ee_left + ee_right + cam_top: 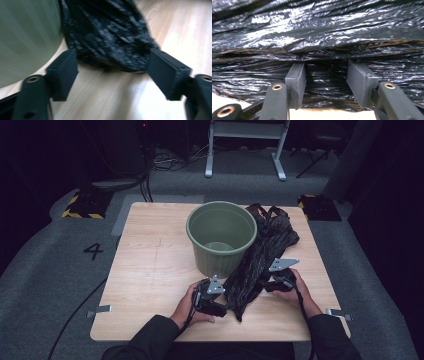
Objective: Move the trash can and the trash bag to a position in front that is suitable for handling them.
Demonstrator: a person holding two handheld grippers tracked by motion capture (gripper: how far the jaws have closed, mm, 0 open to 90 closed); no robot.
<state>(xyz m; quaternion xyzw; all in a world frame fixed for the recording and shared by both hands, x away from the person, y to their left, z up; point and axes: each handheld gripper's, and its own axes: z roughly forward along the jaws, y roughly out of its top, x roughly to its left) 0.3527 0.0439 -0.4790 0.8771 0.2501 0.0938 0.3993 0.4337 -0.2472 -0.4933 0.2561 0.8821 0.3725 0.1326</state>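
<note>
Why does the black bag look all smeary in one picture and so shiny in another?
In the left gripper view the black bag and green bin are blurred; in the right gripper view light glares off the wrinkled plastic, sharp up close; the high view is dim, dark around the table.

My pale wooden worktop (150, 270) stands on grey carpet (45, 275) marked with a black "4" (93, 251). Beyond it the room is dark (cables (160, 162) trail there), with a white metal frame (246, 145) and two yellow-and-black striped floor plates (82, 205).
</note>
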